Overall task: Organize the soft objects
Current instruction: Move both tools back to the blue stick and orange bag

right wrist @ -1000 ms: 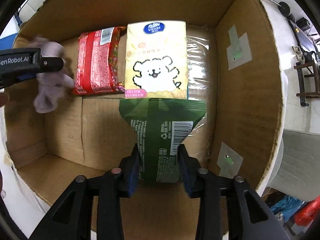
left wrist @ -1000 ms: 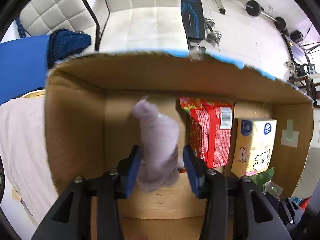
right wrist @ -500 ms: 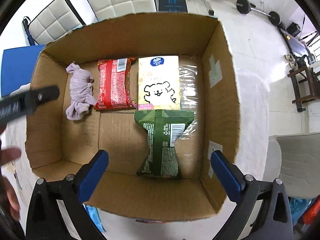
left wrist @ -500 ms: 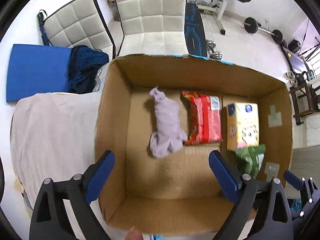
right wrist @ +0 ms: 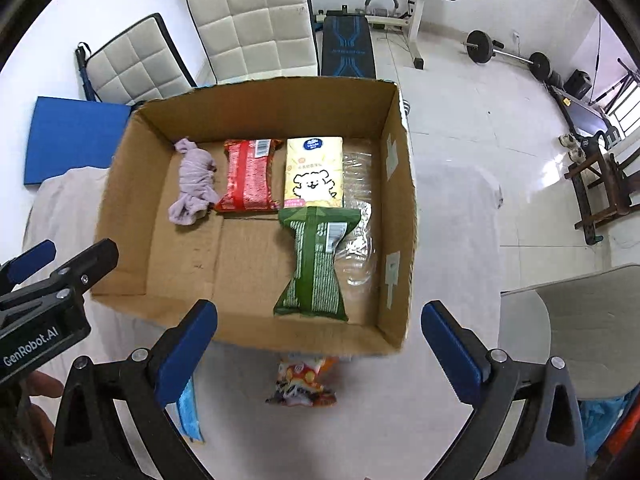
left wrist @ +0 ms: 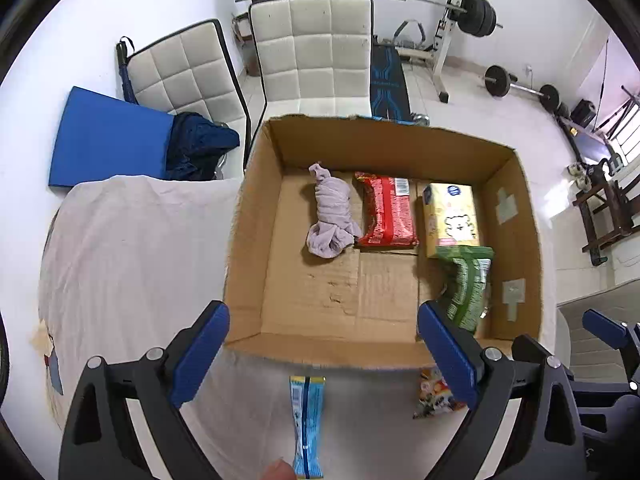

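Note:
An open cardboard box [left wrist: 248,240] [right wrist: 120,200] stands on a white-clothed table. Inside lie a lilac cloth bundle [left wrist: 331,212] [right wrist: 194,182], a red packet [left wrist: 386,212] [right wrist: 249,176], a yellow tissue pack [left wrist: 452,216] [right wrist: 314,172] and a green packet [left wrist: 466,280] [right wrist: 318,264]. In front of the box lie a blue packet [left wrist: 306,420] [right wrist: 188,412] and a colourful snack packet [left wrist: 434,394] [right wrist: 300,384]. My left gripper [left wrist: 322,352] is open and empty above the box's near edge. My right gripper [right wrist: 318,344] is open and empty above the colourful packet.
Two white quilted chairs [left wrist: 312,48] and a blue mat [left wrist: 108,140] with dark cloth stand behind the box. Gym weights [right wrist: 504,54] and a bench sit at the back. A grey chair [right wrist: 580,328] is at the right. Clear plastic [right wrist: 358,216] lies in the box.
Both grippers let go of their loads, the lilac bundle and the green packet, opened wide and pulled back up and out of the box.

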A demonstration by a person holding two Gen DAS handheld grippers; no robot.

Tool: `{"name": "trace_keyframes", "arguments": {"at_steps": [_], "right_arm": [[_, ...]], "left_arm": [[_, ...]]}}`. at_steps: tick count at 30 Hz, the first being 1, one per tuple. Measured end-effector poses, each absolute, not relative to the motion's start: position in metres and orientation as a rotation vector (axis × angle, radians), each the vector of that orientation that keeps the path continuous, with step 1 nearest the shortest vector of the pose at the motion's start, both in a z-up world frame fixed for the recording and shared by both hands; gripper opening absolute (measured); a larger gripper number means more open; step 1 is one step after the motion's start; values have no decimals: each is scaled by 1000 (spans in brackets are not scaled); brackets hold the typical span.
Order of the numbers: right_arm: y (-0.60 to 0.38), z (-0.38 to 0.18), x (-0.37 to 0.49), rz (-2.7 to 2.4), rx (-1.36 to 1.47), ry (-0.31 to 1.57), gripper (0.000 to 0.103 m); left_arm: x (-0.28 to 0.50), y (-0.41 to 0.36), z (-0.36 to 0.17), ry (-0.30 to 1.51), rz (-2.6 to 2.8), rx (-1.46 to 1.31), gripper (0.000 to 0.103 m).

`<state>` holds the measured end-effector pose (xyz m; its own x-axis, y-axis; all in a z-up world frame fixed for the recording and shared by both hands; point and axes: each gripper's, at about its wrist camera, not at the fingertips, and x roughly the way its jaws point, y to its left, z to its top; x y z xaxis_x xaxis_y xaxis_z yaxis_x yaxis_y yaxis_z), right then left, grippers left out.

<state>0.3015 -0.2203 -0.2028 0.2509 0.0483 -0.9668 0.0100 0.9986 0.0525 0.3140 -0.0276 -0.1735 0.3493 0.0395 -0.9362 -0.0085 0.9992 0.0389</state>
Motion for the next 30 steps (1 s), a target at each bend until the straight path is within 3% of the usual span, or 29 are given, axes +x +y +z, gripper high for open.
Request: {"name": "trace_keyframes", "arguments": {"at_steps": [7,12,23,26,28,29,30], "right_arm": [[-213,-169,275,30,81,1258,103],[-221,-185,259,25,166,1284,103],[-217,-341,251,-74,207,1539,102],[-208,-361,253,-76,203,1550,97],[-202,-374,254,-72,199,1570,79],[-198,-381,254,-70,188,1588,67],[-195,-385,253,-71,168,1596,63]], "left_arm": [[287,-24,-140,1131,24,69,97],[267,-10,-152,1146,16,106,97],[239,29,-327,1540,50,1,96],[232,25,-357,1597,41,-10,96],[228,18,-373,1615,32,5,94],[227,16,-376,1616,31,13,91],[225,12,-380,1620,32,28,82]]}}
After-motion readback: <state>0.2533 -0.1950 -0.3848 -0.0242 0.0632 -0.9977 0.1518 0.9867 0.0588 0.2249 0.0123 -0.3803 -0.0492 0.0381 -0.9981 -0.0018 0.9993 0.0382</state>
